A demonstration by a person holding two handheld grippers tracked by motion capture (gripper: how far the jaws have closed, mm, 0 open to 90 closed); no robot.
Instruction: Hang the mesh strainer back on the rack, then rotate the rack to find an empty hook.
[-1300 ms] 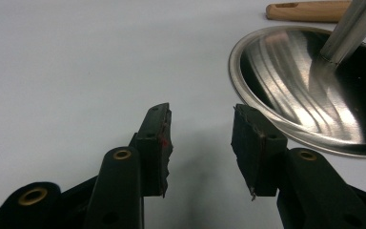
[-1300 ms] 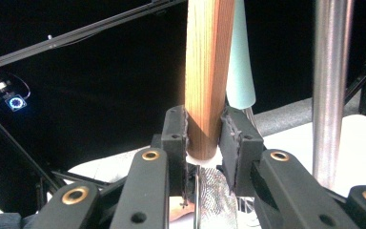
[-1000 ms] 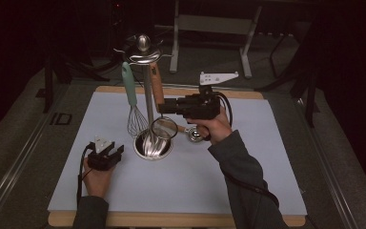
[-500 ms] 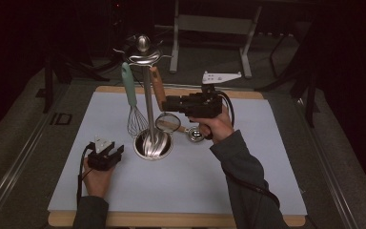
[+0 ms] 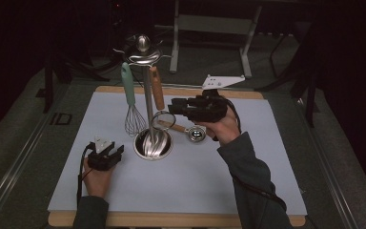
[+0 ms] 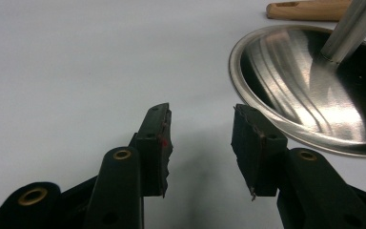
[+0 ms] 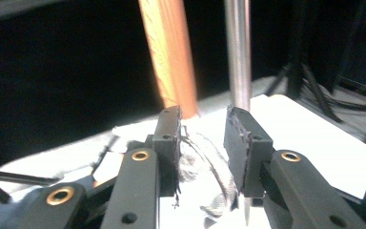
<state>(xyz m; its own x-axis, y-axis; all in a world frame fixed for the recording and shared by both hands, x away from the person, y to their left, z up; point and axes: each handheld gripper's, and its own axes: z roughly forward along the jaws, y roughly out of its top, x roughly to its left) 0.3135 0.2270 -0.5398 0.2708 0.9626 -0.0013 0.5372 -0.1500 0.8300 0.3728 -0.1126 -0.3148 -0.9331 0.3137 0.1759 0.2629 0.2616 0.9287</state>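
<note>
A metal utensil stand (image 5: 147, 102) rises from a round steel base (image 5: 152, 145) on the white mat. A teal-handled whisk (image 5: 129, 90) and a wooden-handled strainer (image 5: 157, 88) hang from its top. My right gripper (image 5: 174, 106) is level with the strainer's mesh head (image 5: 163, 120). In the right gripper view its jaws (image 7: 202, 143) are open and have just been opening, with the mesh (image 7: 205, 167) loose between them, below the wooden handle (image 7: 171, 57) and beside the pole (image 7: 238, 52). My left gripper (image 5: 113, 152) rests open and empty on the mat, left of the base (image 6: 310, 95).
A small metal scoop with a wooden handle (image 5: 194, 133) lies on the mat right of the base, under my right hand. The mat (image 5: 181, 191) sits on a wooden board. Dark frame legs stand beyond the table's far edge.
The right gripper's jaws have spread wider around the strainer's mesh head. The strainer's head has swung a little. The left gripper has stayed put.
</note>
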